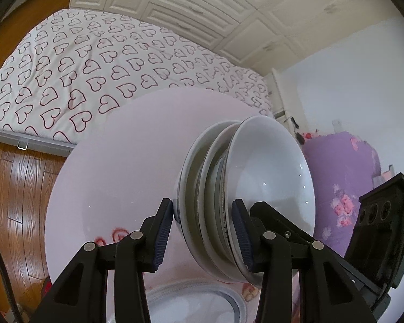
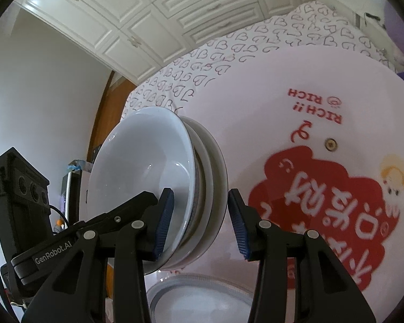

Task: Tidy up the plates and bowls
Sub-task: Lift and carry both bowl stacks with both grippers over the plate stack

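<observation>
A stack of white bowls [image 1: 245, 188], tipped on edge, hangs above the round pink worktop [image 1: 115, 161]. The left gripper [image 1: 204, 231] and right gripper [image 2: 199, 223] each clamp opposite rims, jaws partly closed. Glazed ceramic looks heavy, slippery, breakable; gripping across all rims seems safest.

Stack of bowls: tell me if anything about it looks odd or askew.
The stack of bowls is tipped on edge, rims facing sideways, clamped between the left gripper and the right gripper above the pink table. No chips or spills visible.
</observation>
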